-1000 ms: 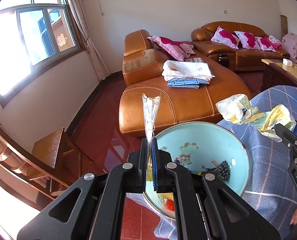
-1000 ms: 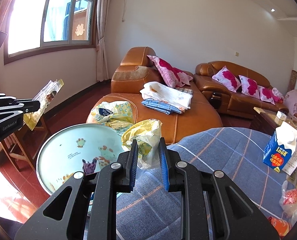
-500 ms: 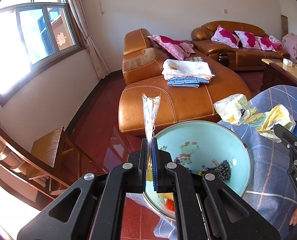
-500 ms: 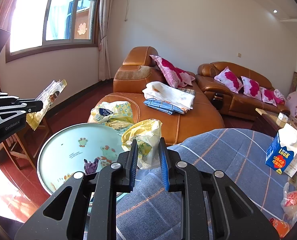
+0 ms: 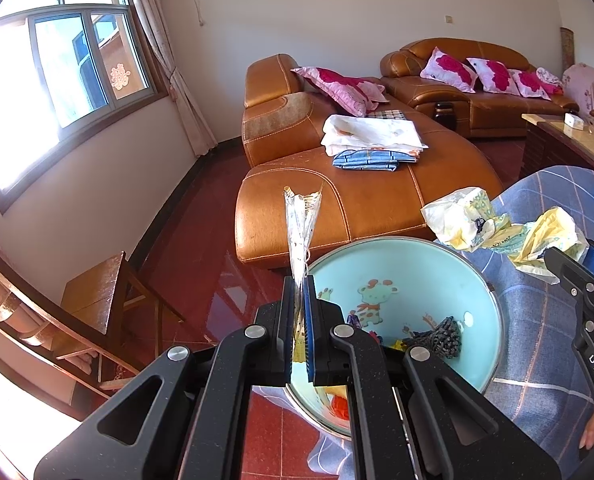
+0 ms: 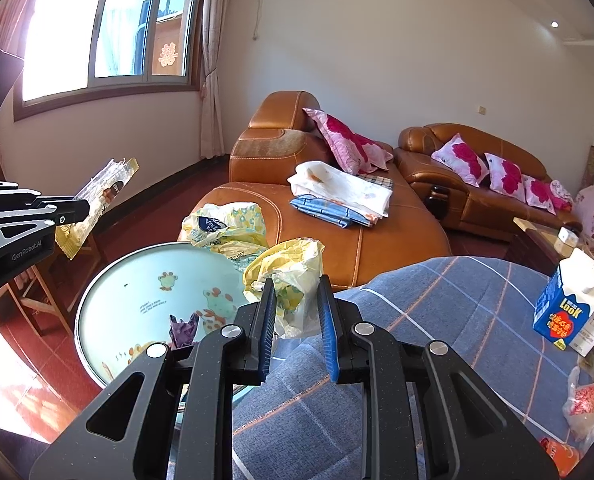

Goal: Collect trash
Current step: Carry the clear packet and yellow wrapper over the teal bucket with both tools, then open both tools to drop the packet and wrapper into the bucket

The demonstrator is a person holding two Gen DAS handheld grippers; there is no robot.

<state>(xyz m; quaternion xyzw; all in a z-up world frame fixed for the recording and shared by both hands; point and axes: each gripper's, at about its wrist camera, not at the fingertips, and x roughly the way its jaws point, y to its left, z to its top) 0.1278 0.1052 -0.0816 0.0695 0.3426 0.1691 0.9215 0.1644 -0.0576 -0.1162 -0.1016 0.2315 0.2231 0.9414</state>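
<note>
Left wrist view: left hand-held gripper clamped on a clear snack wrapper, held above the rim of the pale-blue cartoon basin; nothing shifted over the last second, so wrapper not yet dropped in.

Right wrist view: right hand-held gripper part-closed around a crumpled yellow plastic bag on the desk beside the basin; likewise unchanged, bag not yet lifted.
</note>
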